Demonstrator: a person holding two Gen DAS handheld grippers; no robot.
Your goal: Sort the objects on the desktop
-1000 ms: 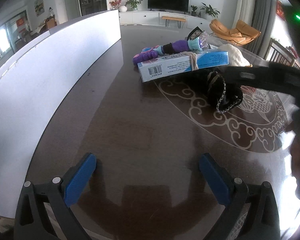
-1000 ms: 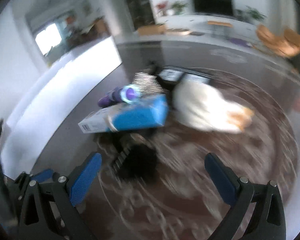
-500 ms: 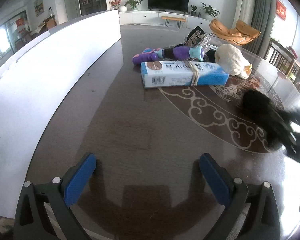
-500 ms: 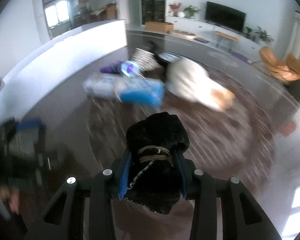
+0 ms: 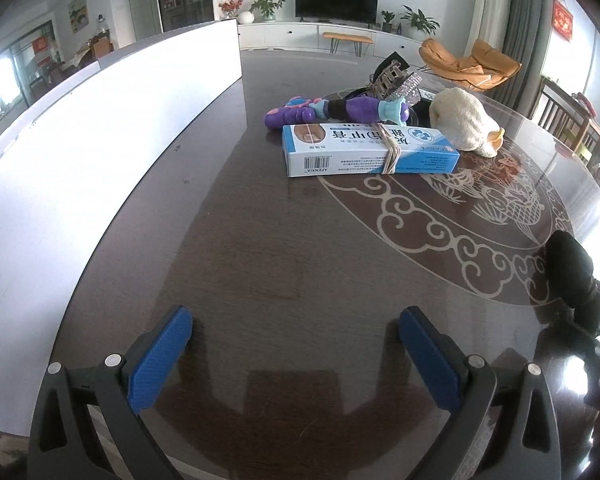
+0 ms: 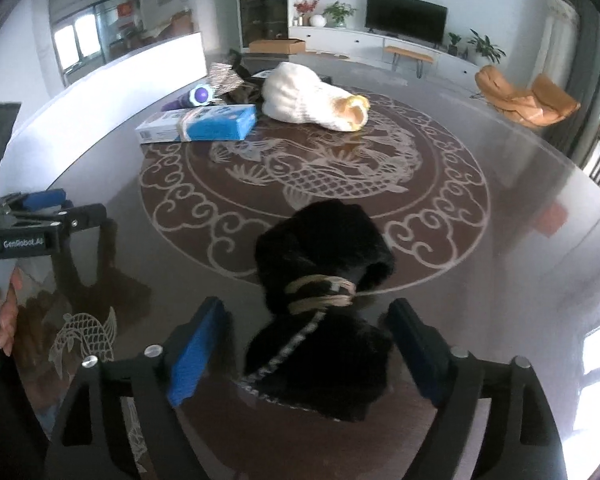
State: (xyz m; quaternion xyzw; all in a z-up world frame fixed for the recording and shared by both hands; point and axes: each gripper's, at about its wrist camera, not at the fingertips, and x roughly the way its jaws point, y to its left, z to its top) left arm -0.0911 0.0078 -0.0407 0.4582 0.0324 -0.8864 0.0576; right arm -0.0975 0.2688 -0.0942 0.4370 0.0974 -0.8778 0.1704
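Black fur bundle [image 6: 320, 304] sits loose between your right gripper's [image 6: 306, 344] just-opened fingers; your left gripper [image 5: 296, 354] stands wide, empty, box [image 5: 368, 150] at 12 o'clock.

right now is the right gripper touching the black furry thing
Apart. The right wrist view shows the right gripper open, its jaws having just opened, with dark gaps between both pads and the black furry thing lying on the table.
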